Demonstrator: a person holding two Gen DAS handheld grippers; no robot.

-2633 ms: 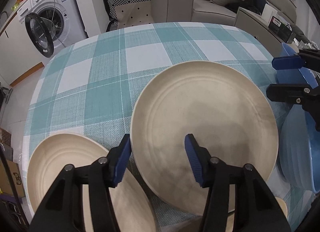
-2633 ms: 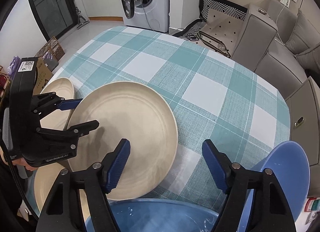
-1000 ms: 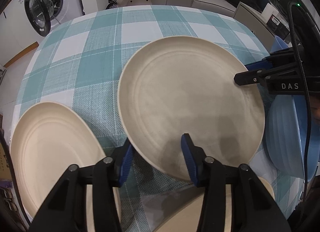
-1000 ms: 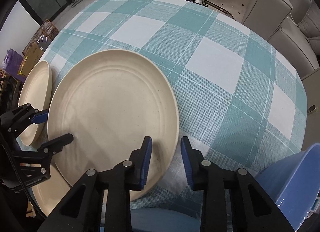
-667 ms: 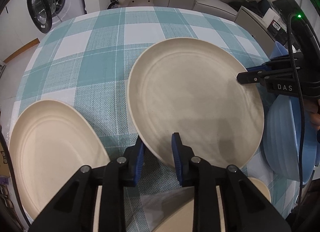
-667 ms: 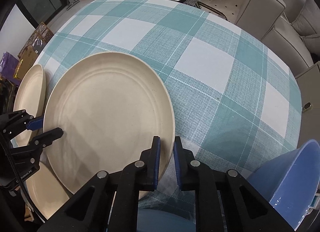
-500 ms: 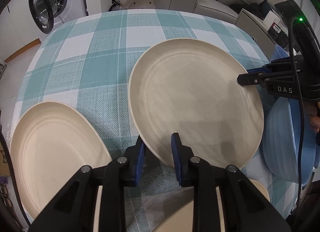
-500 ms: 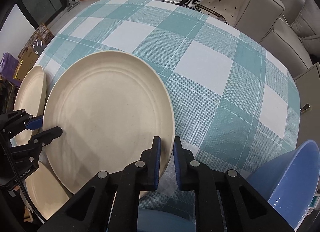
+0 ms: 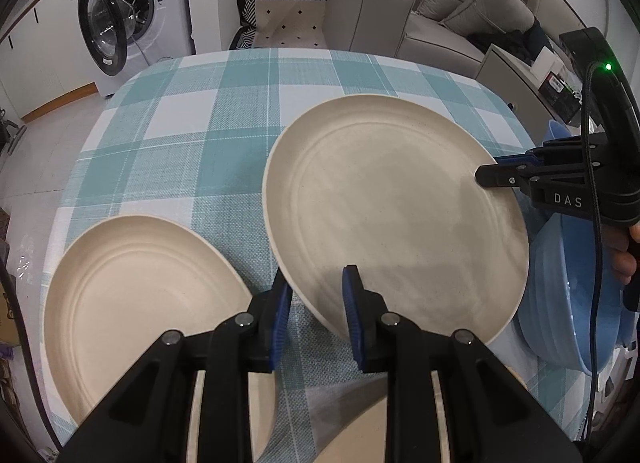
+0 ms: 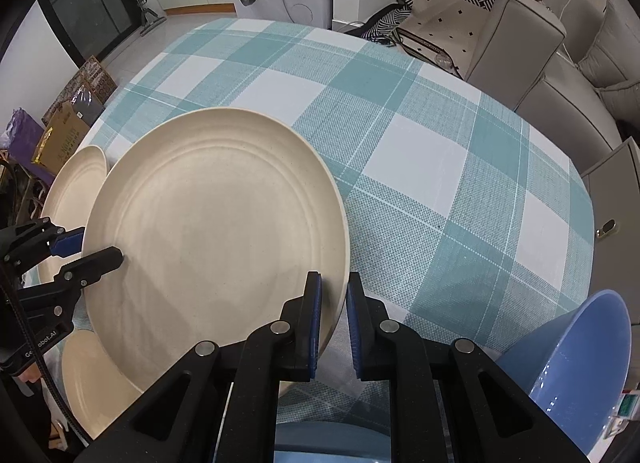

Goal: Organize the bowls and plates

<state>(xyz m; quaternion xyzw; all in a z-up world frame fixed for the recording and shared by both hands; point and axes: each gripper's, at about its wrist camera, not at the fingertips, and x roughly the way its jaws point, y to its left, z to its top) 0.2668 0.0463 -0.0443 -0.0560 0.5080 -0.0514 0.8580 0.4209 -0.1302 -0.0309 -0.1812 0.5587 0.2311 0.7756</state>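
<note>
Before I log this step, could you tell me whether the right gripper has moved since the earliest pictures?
Yes: from over the blue bowl, the right gripper moved left onto the large cream plate at its right rim, now shut.

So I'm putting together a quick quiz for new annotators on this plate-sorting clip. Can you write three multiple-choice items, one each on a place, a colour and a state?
1. Where does the right gripper grip the large cream plate?
A. at its rim
B. at its centre
C. nowhere

2. What colour is the bowl at the right in the right wrist view?
A. red
B. blue
C. black

3. How is the large cream plate held?
A. by the left gripper alone
B. lying untouched on the tablecloth
C. by both grippers at opposite edges

Answers: 1 A, its blue pads close over the plate's edge. 2 B, its wall is plainly blue. 3 C, each wrist view shows its own jaws on the rim and the other gripper clamped across the plate.
</note>
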